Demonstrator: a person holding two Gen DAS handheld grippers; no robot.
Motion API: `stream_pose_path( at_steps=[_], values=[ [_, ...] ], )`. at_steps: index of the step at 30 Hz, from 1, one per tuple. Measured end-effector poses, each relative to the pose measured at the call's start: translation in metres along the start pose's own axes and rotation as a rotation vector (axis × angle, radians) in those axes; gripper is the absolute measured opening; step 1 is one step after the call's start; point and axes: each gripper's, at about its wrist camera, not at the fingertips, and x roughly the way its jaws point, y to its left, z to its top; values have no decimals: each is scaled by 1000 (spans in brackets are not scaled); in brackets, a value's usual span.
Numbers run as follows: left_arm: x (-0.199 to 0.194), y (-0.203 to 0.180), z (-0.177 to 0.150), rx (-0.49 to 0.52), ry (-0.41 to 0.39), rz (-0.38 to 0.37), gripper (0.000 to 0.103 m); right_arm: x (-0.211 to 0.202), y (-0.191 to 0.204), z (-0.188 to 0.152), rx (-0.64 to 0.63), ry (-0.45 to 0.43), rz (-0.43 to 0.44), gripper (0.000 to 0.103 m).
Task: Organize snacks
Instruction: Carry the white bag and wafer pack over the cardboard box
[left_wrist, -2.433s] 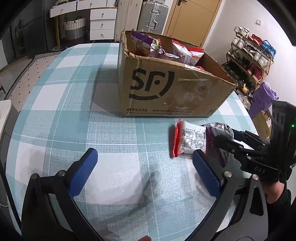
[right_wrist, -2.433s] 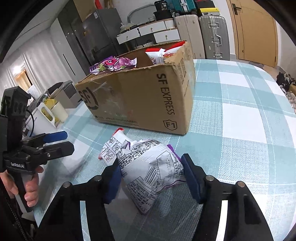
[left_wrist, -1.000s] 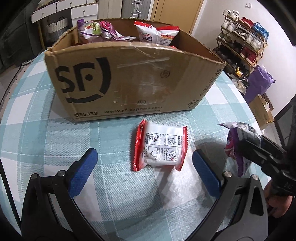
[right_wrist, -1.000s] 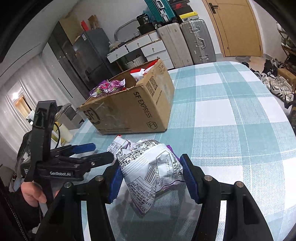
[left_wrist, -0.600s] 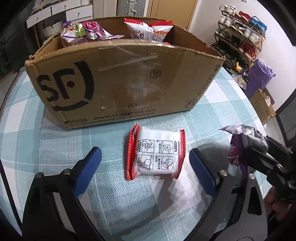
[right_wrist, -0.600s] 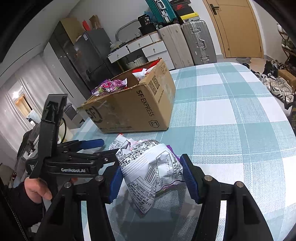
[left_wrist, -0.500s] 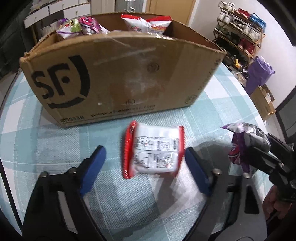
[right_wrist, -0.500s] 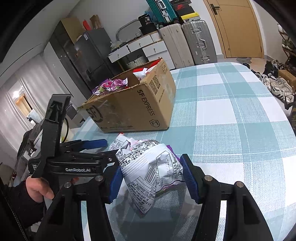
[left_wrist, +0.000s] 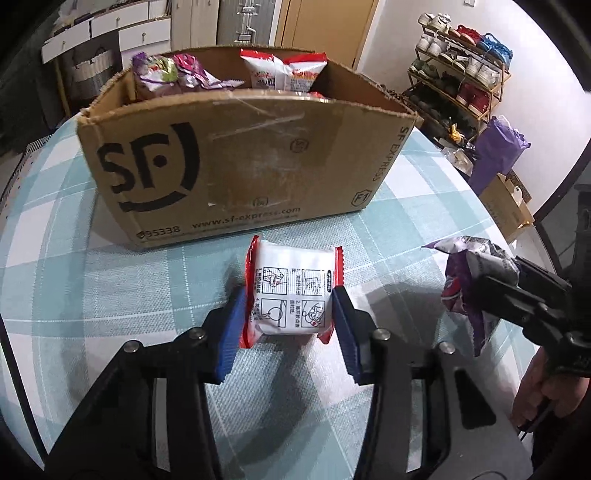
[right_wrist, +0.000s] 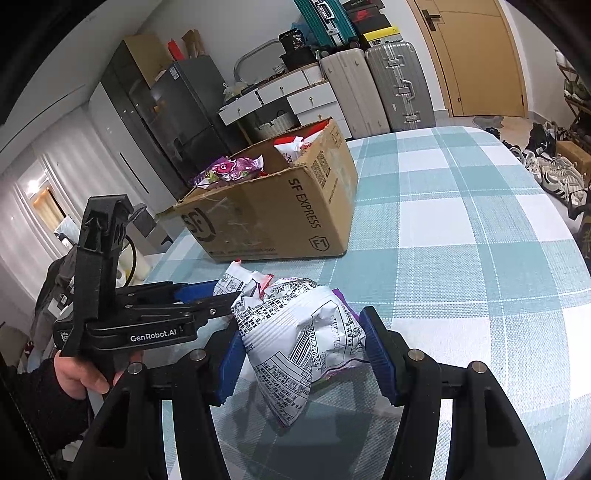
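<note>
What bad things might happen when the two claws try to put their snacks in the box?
The left claw is closing on the red-edged packet by its thin crimped sides, so it might slip or crumple. The right claw holds the purple bag that droops below the pads and could catch the cardboard box wall, which is tall.

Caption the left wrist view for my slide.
Left gripper closing on red-edged snack packet before the cardboard box.
</note>
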Motion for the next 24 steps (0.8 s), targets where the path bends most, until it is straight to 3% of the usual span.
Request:
stream_pose_path(
  at_steps=[15,24],
  values=[
    [-71,17,-13,-20,-95,-38,43,-17,32,17,-63,-45,17,60],
    [-124,31,12,-13,-170,-25,43,-18,61,42,-166,-59,17,61]
  ],
)
